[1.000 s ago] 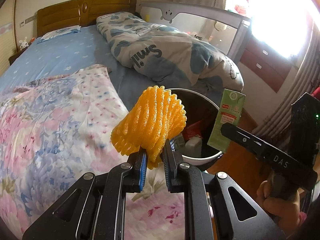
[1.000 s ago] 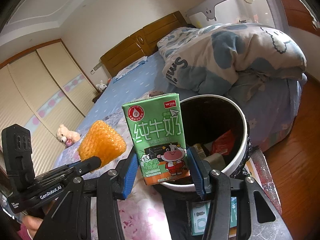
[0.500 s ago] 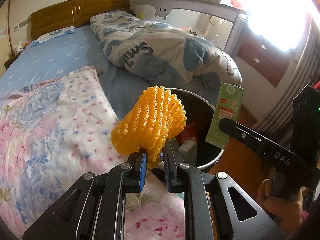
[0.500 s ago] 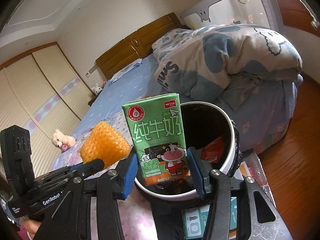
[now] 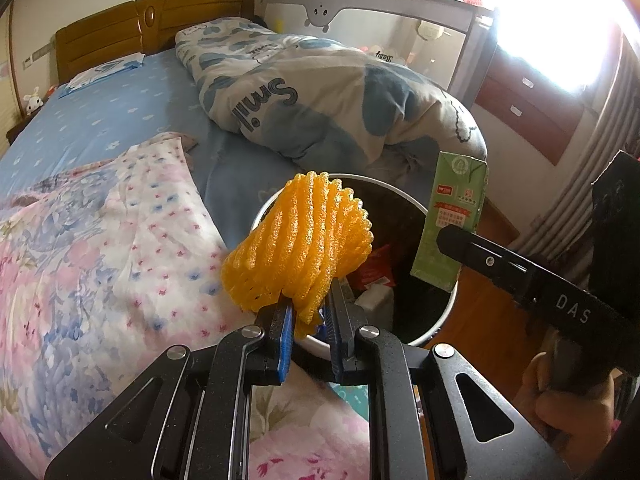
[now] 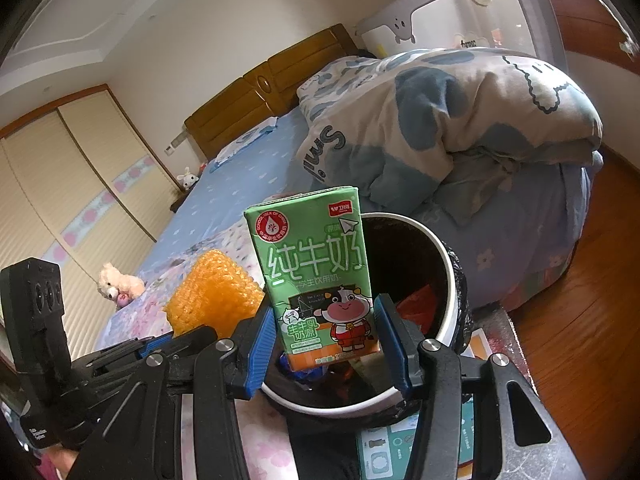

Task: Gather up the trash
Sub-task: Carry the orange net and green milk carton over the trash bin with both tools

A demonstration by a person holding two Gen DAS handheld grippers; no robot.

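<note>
The left gripper [image 5: 310, 320] pinches an orange foam fruit net [image 5: 300, 248] over the near rim of the round white bin with a dark liner [image 5: 444, 320]; the right gripper [image 6: 326, 344] clamps a green milk carton [image 6: 316, 276] above the bin's mouth. Releasing well likely means centring each piece over the opening before spreading the fingers. Compared with a second ago, both pieces sit further over the bin.
</note>
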